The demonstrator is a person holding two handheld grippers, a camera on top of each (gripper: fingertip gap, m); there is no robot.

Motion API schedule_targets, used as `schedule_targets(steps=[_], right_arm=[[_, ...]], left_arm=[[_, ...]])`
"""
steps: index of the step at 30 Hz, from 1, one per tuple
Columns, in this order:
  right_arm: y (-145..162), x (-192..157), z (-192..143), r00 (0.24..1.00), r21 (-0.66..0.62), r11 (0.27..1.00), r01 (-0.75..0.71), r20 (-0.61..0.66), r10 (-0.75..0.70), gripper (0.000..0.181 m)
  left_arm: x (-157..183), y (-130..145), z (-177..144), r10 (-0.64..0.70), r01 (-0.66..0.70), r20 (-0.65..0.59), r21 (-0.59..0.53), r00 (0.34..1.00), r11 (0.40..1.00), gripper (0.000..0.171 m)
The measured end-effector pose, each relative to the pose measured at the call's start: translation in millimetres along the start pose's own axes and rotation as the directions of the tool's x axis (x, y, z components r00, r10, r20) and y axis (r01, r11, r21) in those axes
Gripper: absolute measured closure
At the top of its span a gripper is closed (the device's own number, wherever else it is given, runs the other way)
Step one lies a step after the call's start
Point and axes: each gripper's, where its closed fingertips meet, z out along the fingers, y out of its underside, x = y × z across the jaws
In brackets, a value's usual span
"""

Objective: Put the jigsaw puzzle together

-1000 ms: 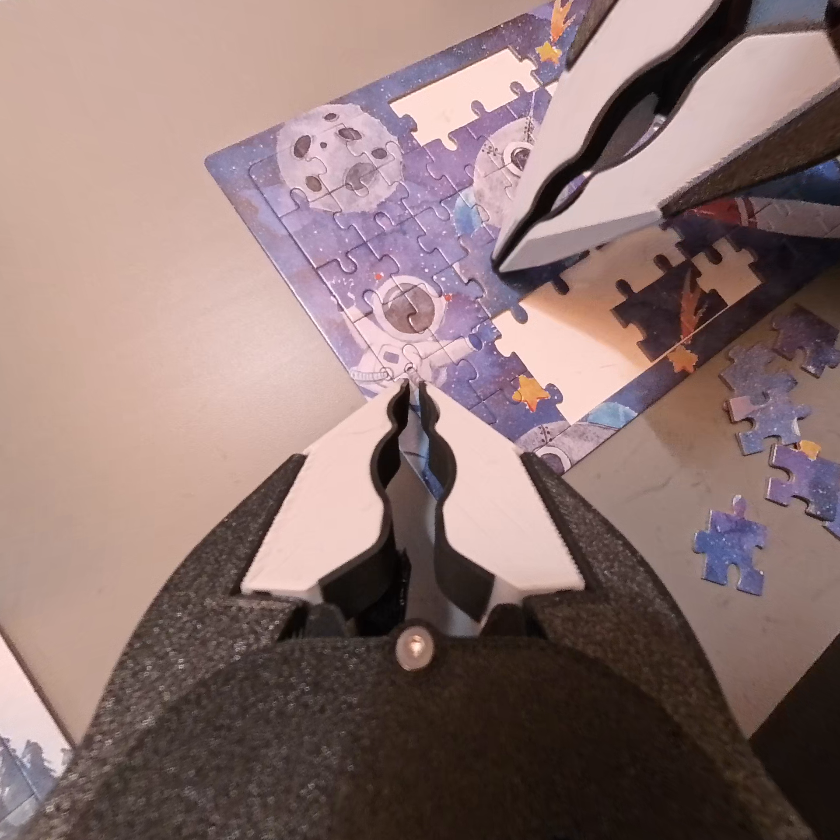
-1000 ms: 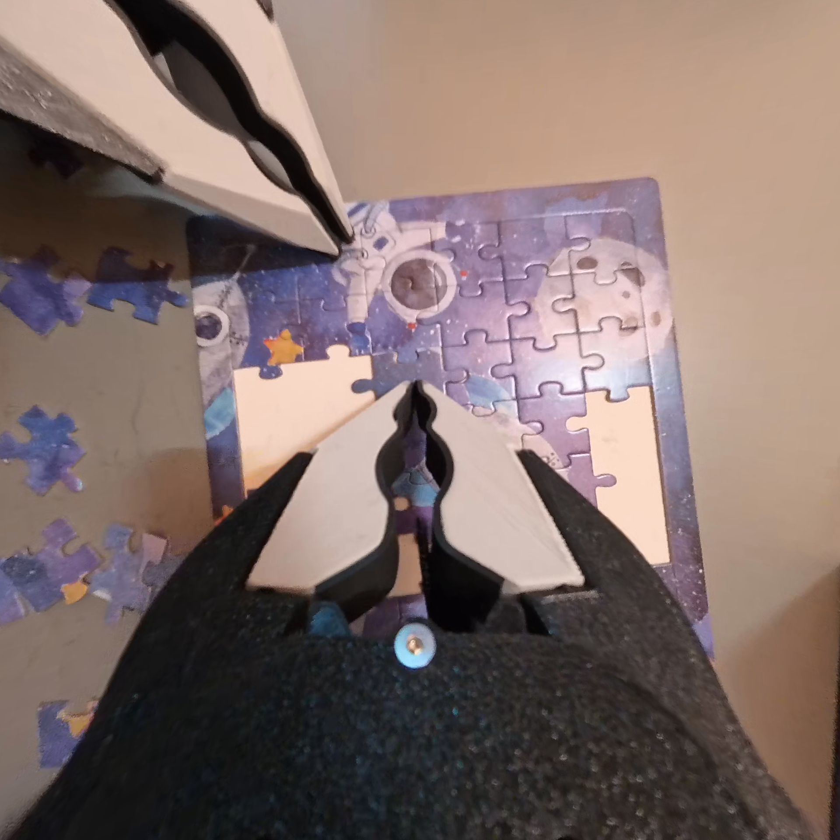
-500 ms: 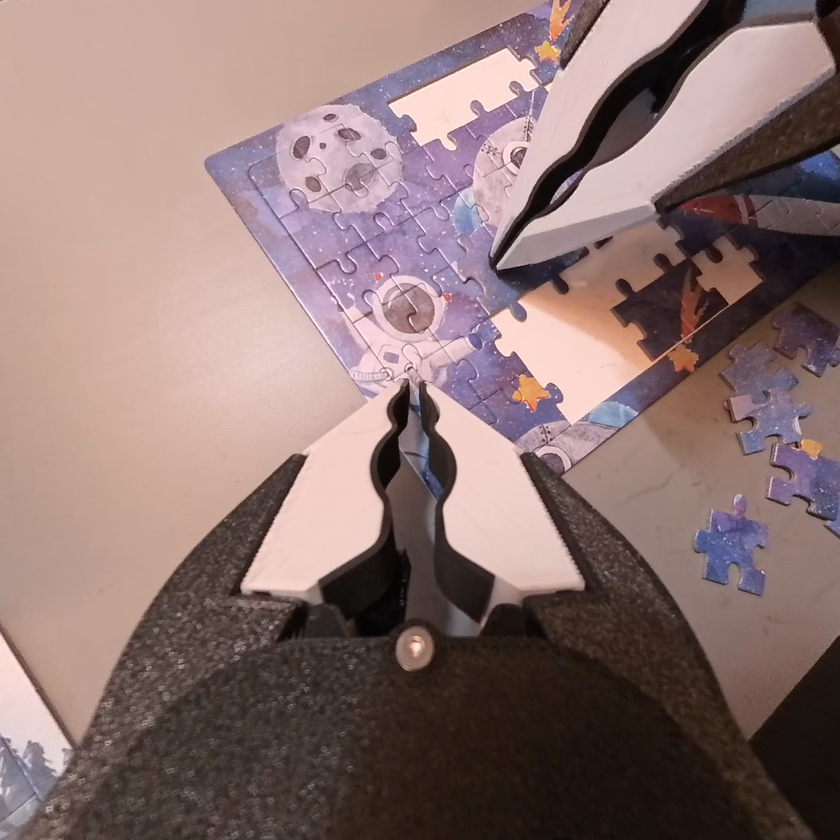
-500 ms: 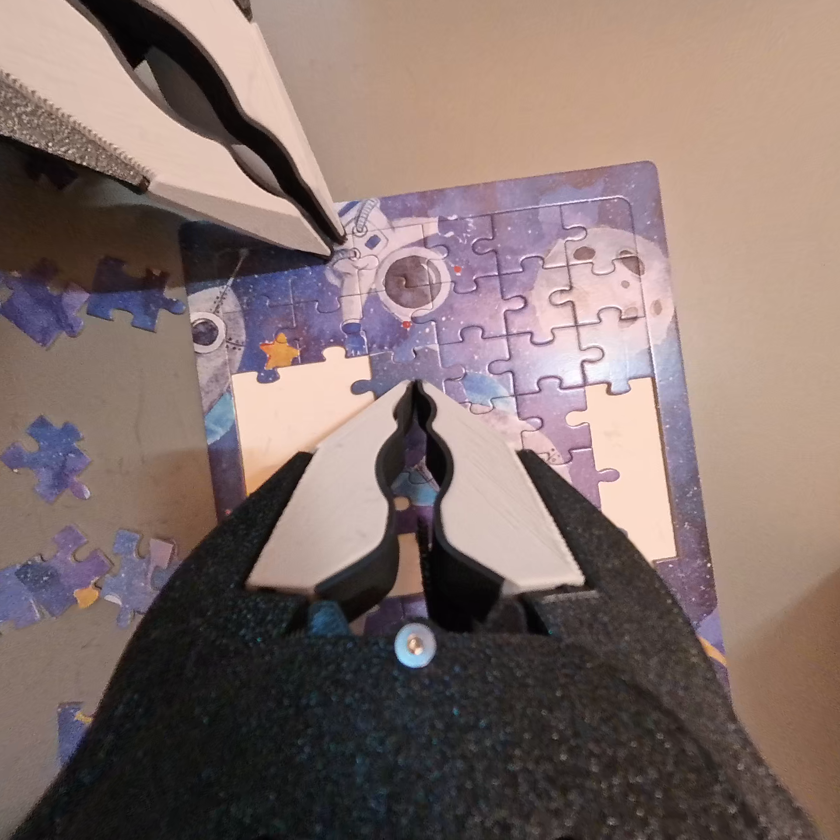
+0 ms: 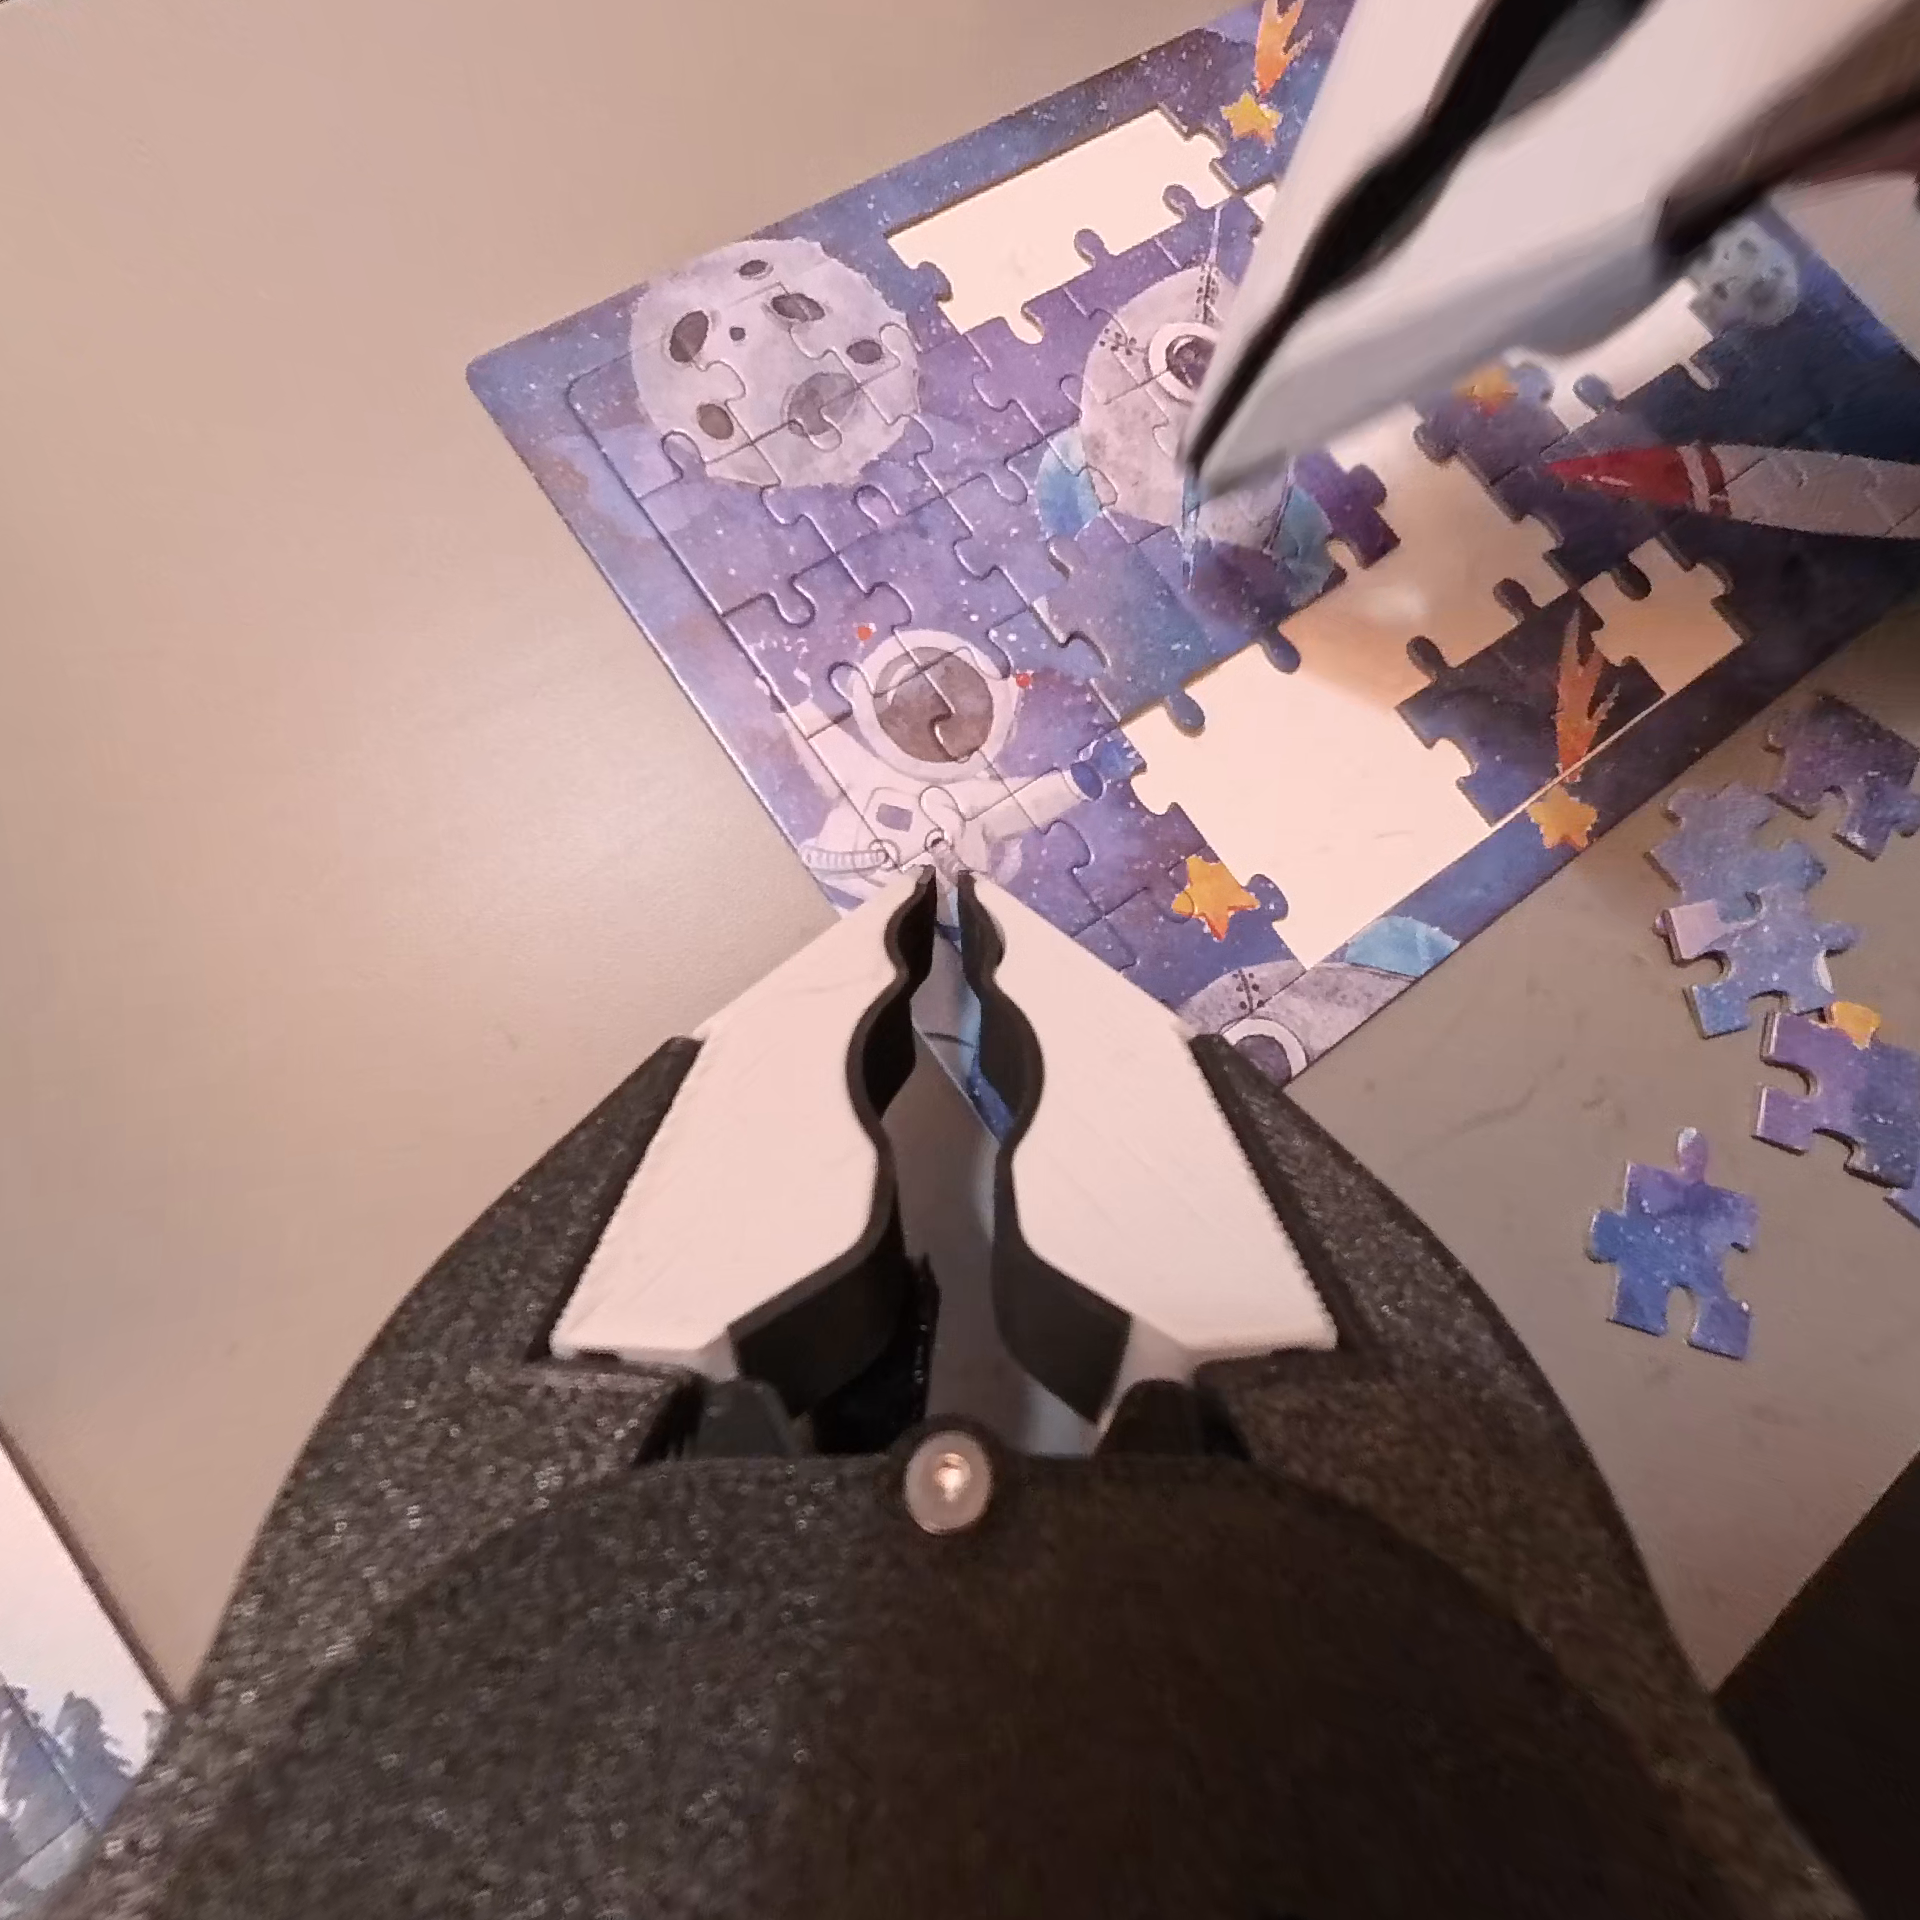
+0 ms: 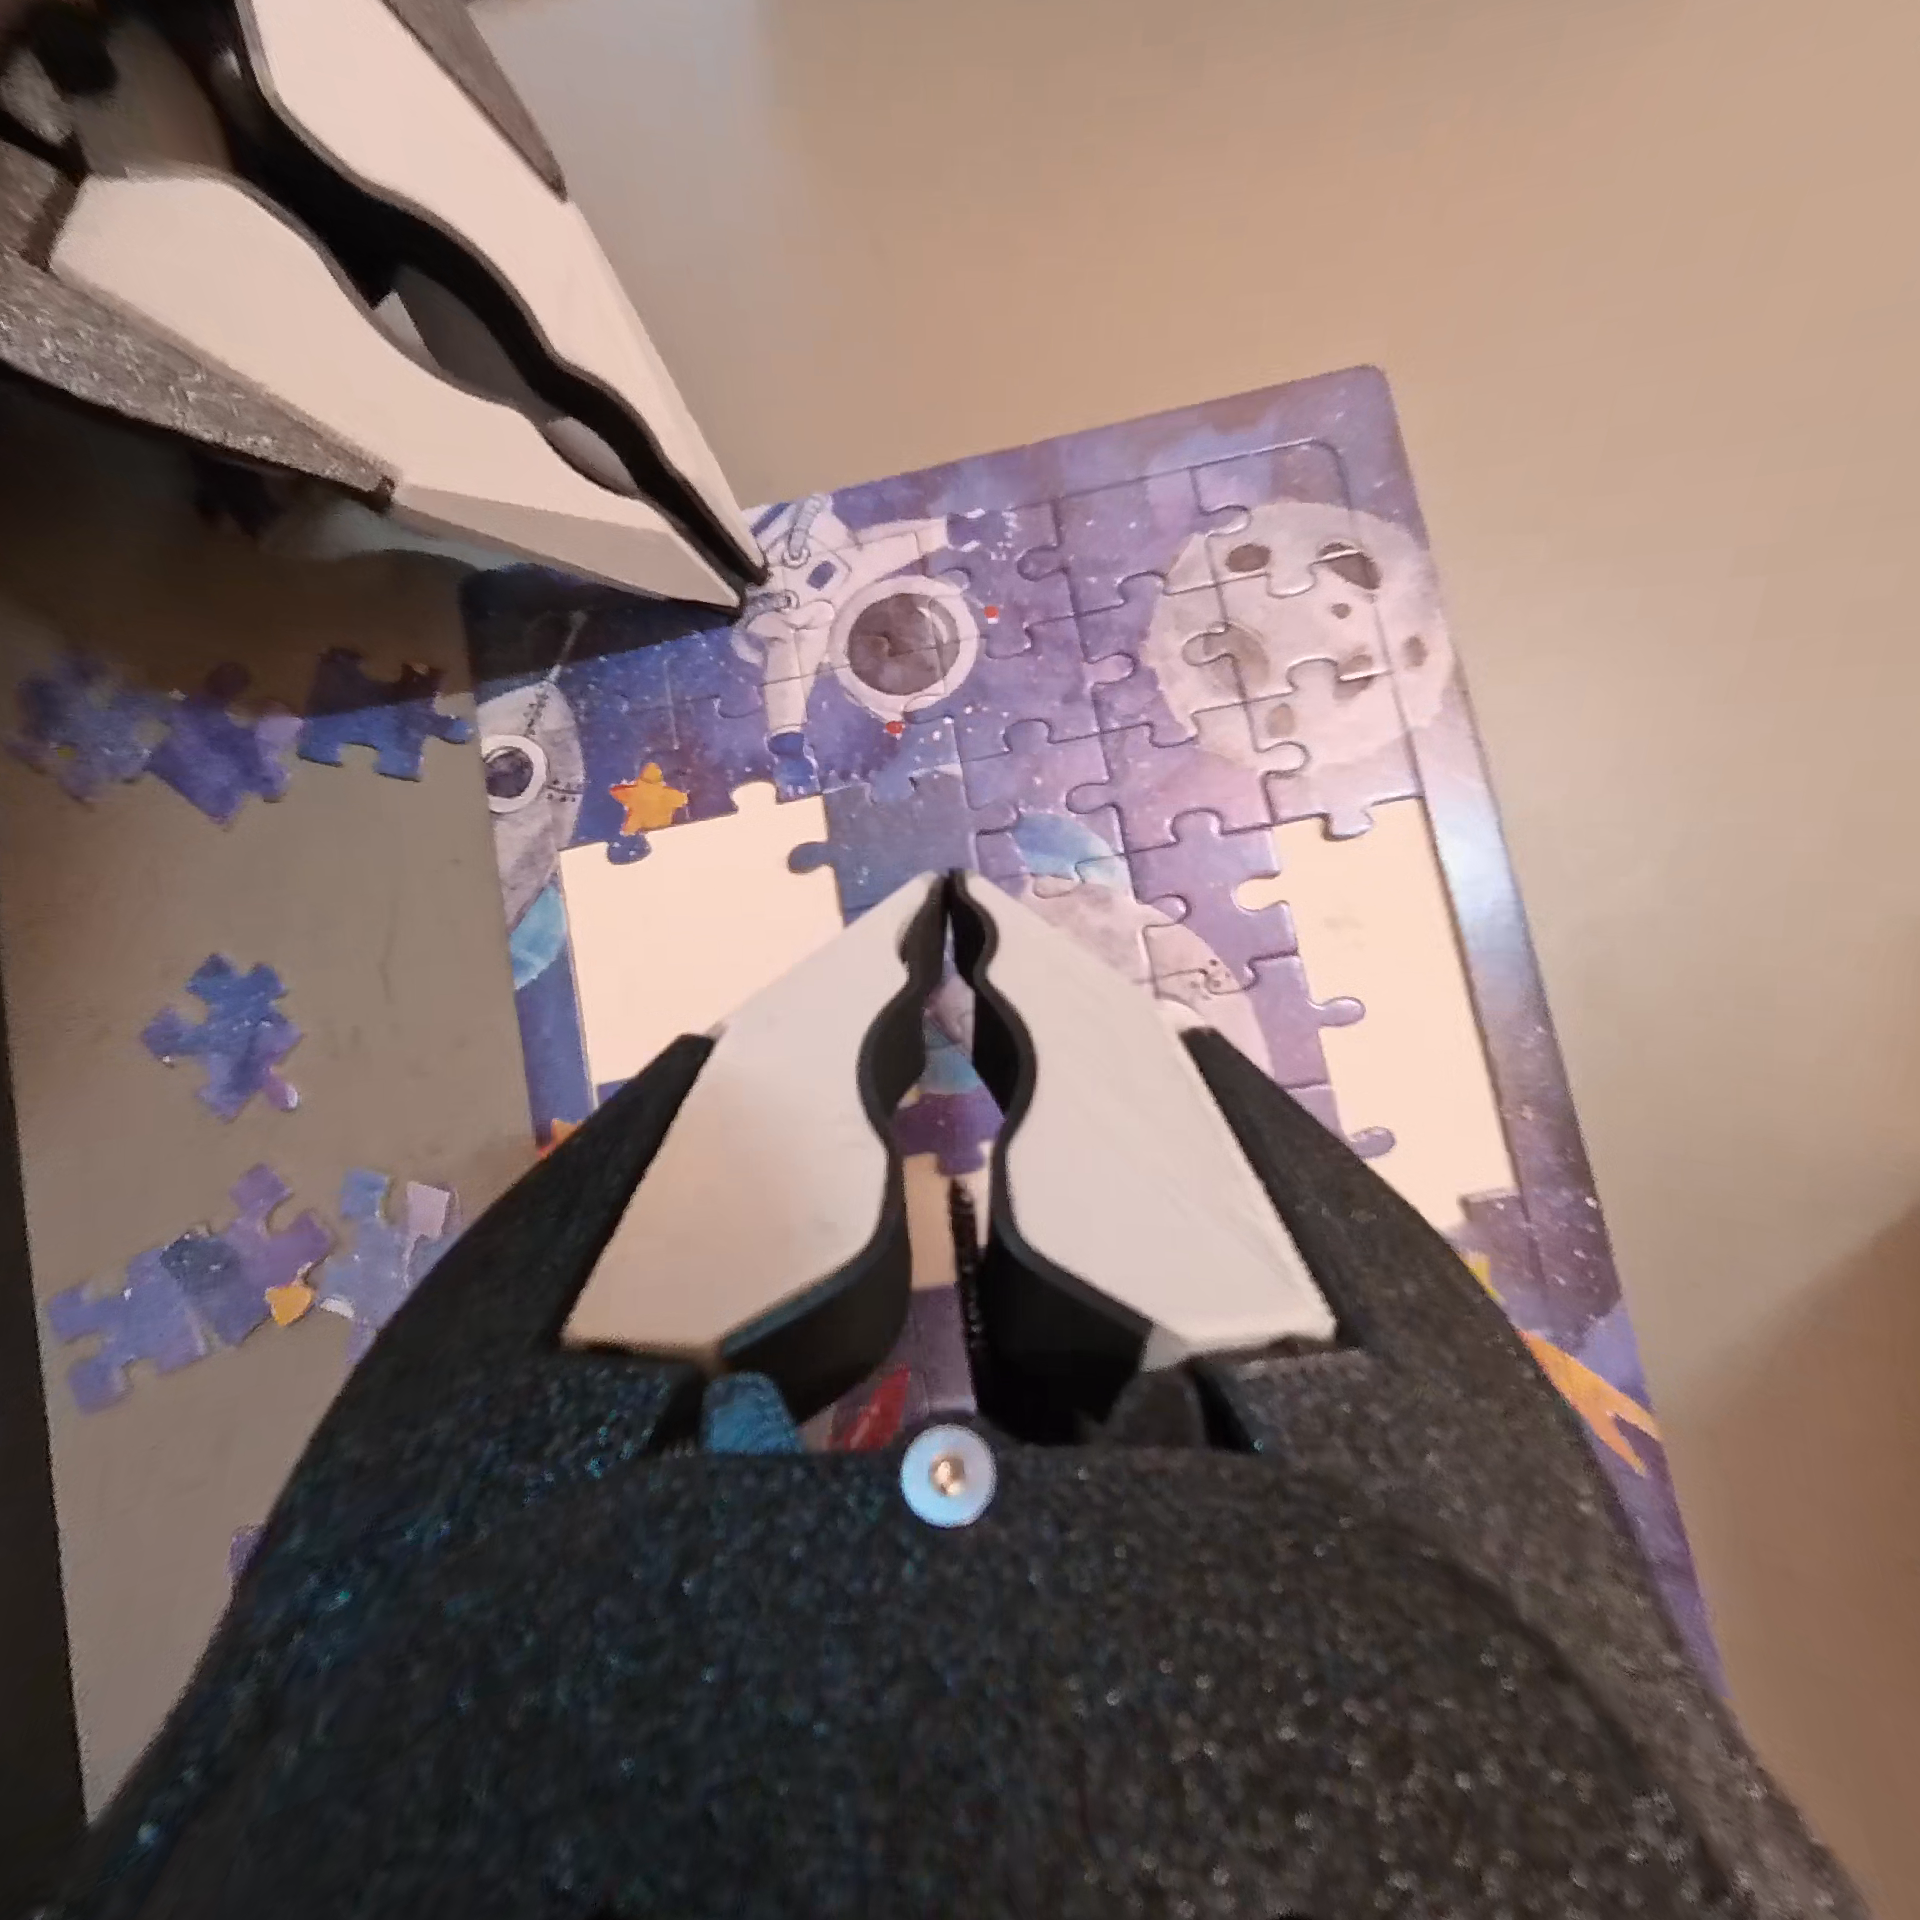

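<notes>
Blur smears the right gripper [image 5: 1210, 473] where it crosses the top of the left wrist view, so whether its tip touches the jigsaw puzzle [image 5: 935, 540] below it cannot be told there. In its own view the right gripper [image 6: 951, 881] has its fingertips pressed together over the middle of the puzzle with nothing visible between them; its black body hides the near part of the puzzle board. The left gripper [image 5: 943, 878] also has its tips nearly together, a thin slit remaining, and sits at the puzzle's edge beside the printed astronaut [image 5: 930, 717]; contact with the board is hard to judge.

The puzzle lies flat on a beige table [image 5: 260, 520], partly assembled, with several bare cream gaps [image 6: 696, 914] inside its frame. Loose pieces [image 5: 1673, 1262] lie on the table just beside the puzzle's edge, some overlapping each other.

The right wrist view shows the moon [image 6: 1299, 644] at the far corner and the left gripper [image 6: 748, 582] reaching in at the astronaut. The left wrist view alone shows a printed rocket [image 5: 1683, 478] and a comet piece [image 5: 1527, 717] standing alone among gaps, plus a picture edge [image 5: 52, 1756] cut off at the lower left corner.
</notes>
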Motion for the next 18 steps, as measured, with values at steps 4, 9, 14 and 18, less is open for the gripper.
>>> schedule_targets(steps=[4,9,14,18], right_arm=[[3.3,-7.4,17.0,0.997,-0.061,0.995,0.075,-0.027,-0.076,0.181],[2.6,-7.4,19.9,0.998,-0.062,0.996,0.056,-0.018,-0.058,0.181],[-11.1,-7.9,-0.5,0.997,0.051,0.996,0.075,-0.005,-0.075,0.153],[2.6,-8.4,9.8,0.991,-0.028,0.991,0.129,-0.027,-0.130,0.144]], left_arm=[[0.2,0.0,0.2,0.000,0.000,0.001,0.000,1.000,1.000,0.167],[0.2,-0.1,0.2,0.000,0.000,0.001,0.001,1.000,1.000,0.167],[0.3,0.0,0.3,0.001,-0.001,0.001,0.003,1.000,1.000,0.167],[0.3,0.0,0.2,0.002,-0.002,0.003,0.003,1.000,1.000,0.167]])
